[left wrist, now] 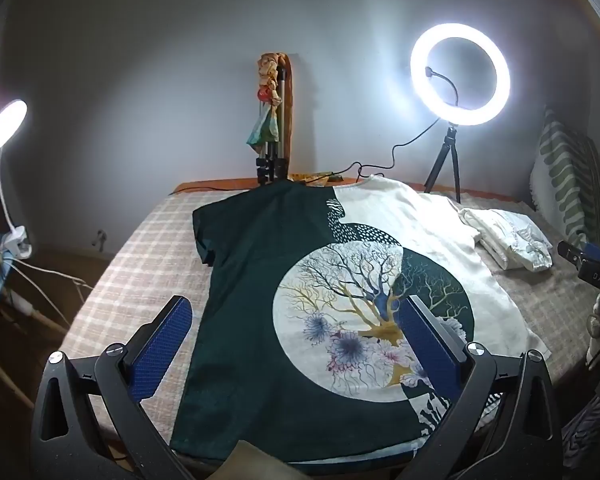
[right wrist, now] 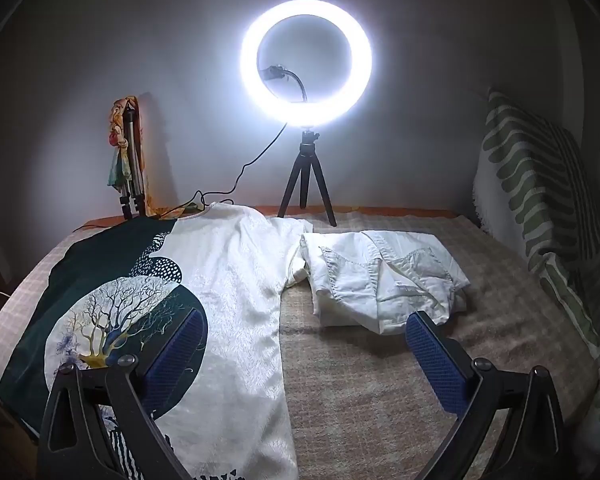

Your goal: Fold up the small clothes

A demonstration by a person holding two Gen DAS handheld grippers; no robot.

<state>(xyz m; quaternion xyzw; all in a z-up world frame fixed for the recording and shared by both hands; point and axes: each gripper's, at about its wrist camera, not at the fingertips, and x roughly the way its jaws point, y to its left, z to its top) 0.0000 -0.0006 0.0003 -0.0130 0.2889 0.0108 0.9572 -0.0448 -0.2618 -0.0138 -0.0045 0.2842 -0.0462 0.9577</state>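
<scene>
Blue mesh pads: both sets of tongs are hanging wide apart with nothing between them, tilted down at the bed.
Left tongs: they're hovering right over the lower half of the tee, straddling the dark green side and the tree print.
Right tongs: these are sitting over the tee's white right edge and the bare blanket next to it.
Tee: it's lying flat, front up, on the checked bed, hem nearest the tongs and collar pointing off toward the wall, so its long axis is running straight away from both hands.
Who's nearer: I'd say the left hand is covering the green side seam, the right hand the white one, so each is getting its own edge.
Next move, my guess: it's looking like a lengthwise fold, sides brought in toward the middle.
White pile: it's already folded and resting just beside the tee's right sleeve, possibly touching it, further back.
Ring light: it's glowing at the far end by the wall.
</scene>
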